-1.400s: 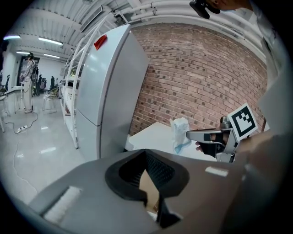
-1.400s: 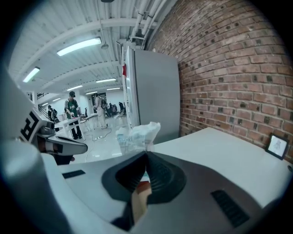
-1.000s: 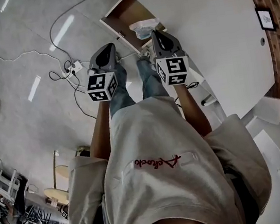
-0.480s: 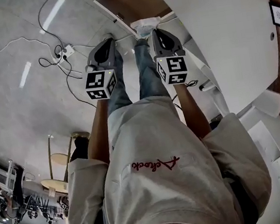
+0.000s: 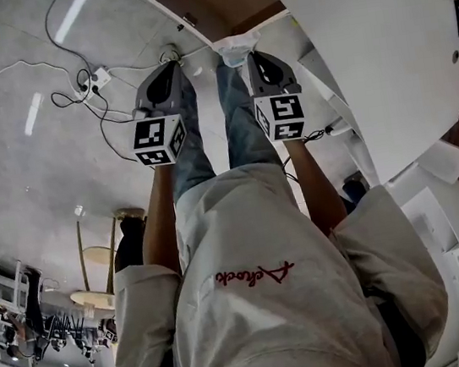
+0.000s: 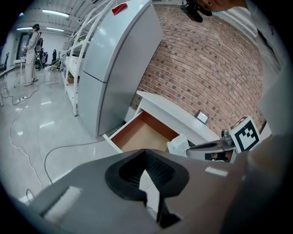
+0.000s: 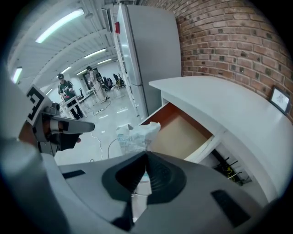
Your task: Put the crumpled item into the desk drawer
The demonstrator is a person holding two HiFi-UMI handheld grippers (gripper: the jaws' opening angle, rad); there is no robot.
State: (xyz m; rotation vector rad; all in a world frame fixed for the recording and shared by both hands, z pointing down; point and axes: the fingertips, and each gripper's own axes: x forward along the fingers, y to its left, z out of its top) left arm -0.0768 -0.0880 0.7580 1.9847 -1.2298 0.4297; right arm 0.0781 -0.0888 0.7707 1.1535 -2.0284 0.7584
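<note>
The crumpled white item [image 5: 236, 46] sticks out of my right gripper [image 5: 249, 54], which is shut on its lower part; in the right gripper view the crumpled item [image 7: 135, 134] rises just above the right gripper [image 7: 145, 170]. It hangs in the air just short of the front of the open desk drawer [image 5: 215, 1], whose bare brown inside [image 7: 181, 132] shows. My left gripper [image 5: 162, 67] is level with it on the left, shut with nothing held. In the left gripper view the left gripper [image 6: 146, 176] points toward the drawer [image 6: 144, 135].
The white desk top [image 5: 362, 39] runs along the right, with a small picture frame [image 7: 279, 98] by the brick wall. A grey fridge [image 6: 119, 59] stands beyond the drawer. Cables and a power strip [image 5: 92, 77] lie on the floor to the left. My legs are below the grippers.
Both grippers and the view have advanced toward the drawer, which now sits higher in the head view. The crumpled item stays held in the right gripper.
</note>
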